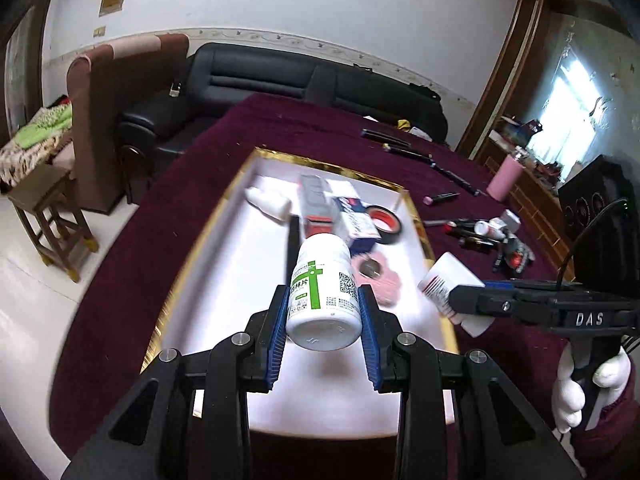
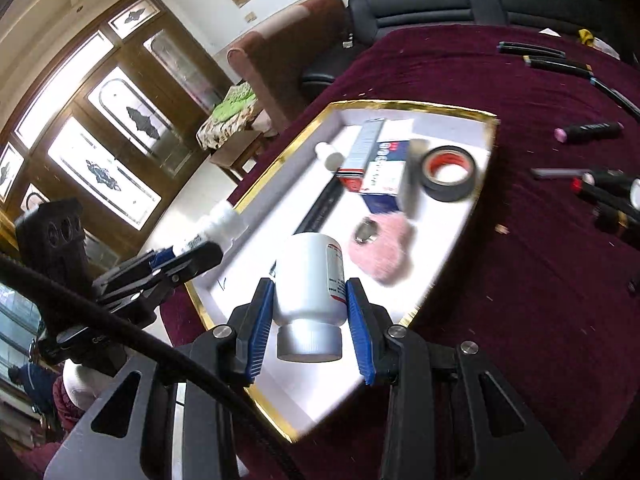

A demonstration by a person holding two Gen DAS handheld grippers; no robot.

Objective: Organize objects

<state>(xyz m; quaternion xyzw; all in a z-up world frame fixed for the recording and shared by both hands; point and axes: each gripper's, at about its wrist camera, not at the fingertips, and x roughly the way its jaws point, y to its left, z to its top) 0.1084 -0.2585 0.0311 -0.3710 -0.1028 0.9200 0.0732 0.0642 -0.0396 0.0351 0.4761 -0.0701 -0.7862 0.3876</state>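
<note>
My left gripper point(image 1: 323, 300) is shut on a white pill bottle with a green cross label point(image 1: 322, 292) and holds it above the near half of a white, gold-rimmed tray point(image 1: 224, 240). My right gripper point(image 2: 310, 300) is shut on a white bottle with a red-striped label point(image 2: 310, 276), its cap toward the camera, above the same tray point(image 2: 440, 248). The right gripper and its bottle point(image 1: 448, 284) show at the tray's right rim in the left wrist view. The left gripper's bottle point(image 2: 218, 222) shows at the tray's left rim in the right wrist view.
In the tray lie a tape roll point(image 2: 448, 172), boxes point(image 2: 380, 168), a small white bottle point(image 2: 330, 156), a black bar point(image 2: 320, 208) and a pink pad with a round metal piece point(image 2: 384, 248). Pens and lipsticks point(image 2: 592, 188) are scattered on the maroon cloth point(image 2: 540, 280). A pink cup point(image 1: 506, 178) stands at the right.
</note>
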